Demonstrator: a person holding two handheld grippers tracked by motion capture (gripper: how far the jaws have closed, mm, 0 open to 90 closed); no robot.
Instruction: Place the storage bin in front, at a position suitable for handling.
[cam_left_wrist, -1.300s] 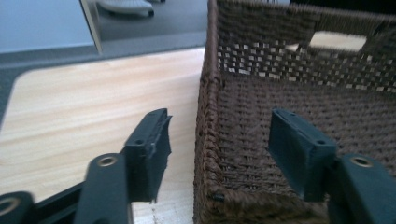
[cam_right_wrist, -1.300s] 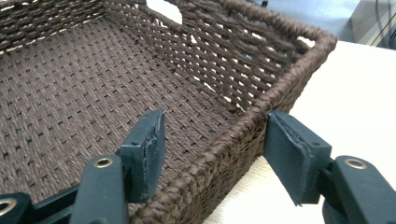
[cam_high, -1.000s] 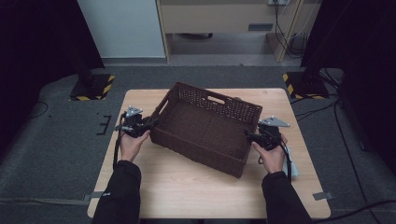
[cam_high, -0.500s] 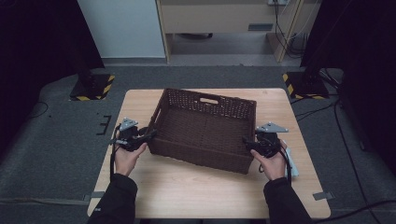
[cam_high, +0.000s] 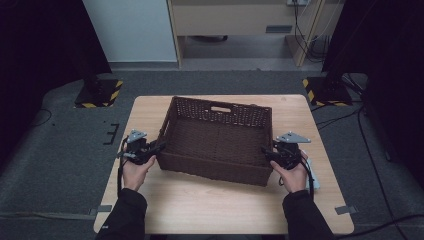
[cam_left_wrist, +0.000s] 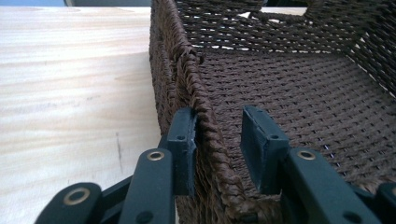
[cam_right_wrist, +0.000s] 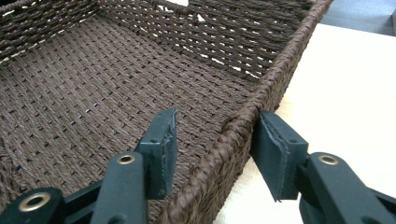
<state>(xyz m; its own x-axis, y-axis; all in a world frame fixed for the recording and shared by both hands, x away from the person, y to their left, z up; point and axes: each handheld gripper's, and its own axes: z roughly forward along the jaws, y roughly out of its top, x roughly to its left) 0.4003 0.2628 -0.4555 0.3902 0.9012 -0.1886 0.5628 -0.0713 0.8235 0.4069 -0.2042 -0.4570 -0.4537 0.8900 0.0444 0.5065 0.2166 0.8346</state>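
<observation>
Wooden table: both grippers' jaws closing, not yet clamped, astride basket rim

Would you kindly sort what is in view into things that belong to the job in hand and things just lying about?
In the job:
- brown woven basket
- left gripper, jaws astride the basket's rim
- right gripper, jaws astride the opposite rim

Lying about:
- wooden table
- striped stand feet on the floor
- floor cables
</observation>
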